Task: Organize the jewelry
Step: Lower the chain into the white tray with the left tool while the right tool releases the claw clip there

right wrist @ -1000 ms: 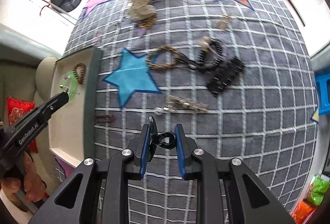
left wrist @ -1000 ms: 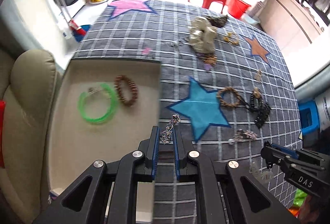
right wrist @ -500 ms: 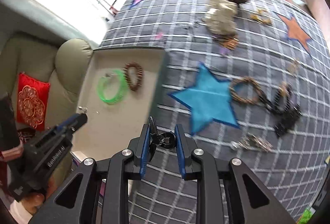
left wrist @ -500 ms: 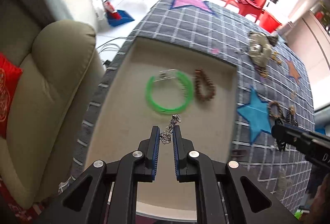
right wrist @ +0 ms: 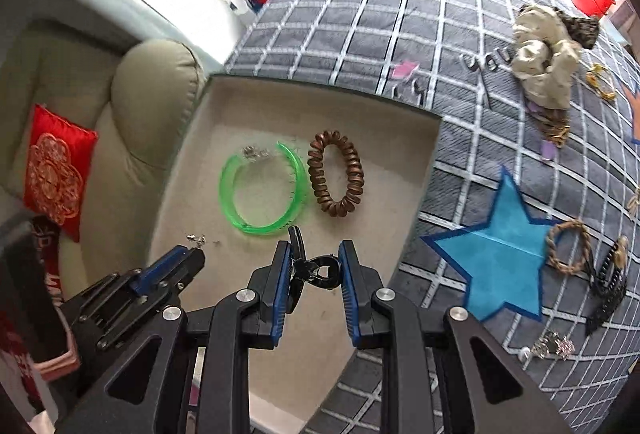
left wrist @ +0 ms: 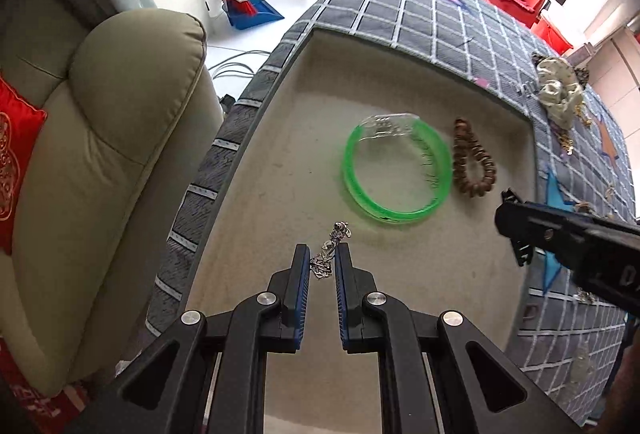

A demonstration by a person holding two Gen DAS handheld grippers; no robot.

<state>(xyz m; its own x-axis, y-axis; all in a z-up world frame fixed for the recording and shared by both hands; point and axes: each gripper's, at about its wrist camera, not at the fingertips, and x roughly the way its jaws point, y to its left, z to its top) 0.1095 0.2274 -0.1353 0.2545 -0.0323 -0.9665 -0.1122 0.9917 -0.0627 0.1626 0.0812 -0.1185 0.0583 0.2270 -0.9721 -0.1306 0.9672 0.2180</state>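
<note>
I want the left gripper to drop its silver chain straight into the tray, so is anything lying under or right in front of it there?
Nothing visible blocks it. The left gripper holds the silver chain over a bare patch of the beige tray. The green bangle and brown coil bracelet lie farther ahead, apart from the chain.

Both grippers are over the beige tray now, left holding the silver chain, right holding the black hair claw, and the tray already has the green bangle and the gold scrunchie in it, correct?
Not quite. Beside the green bangle in the tray lies a brown coil hair tie, as the right wrist view shows. The gold scrunchie is out on the grey blanket. The left gripper does hold the silver chain, the right gripper the black hair claw.
</note>
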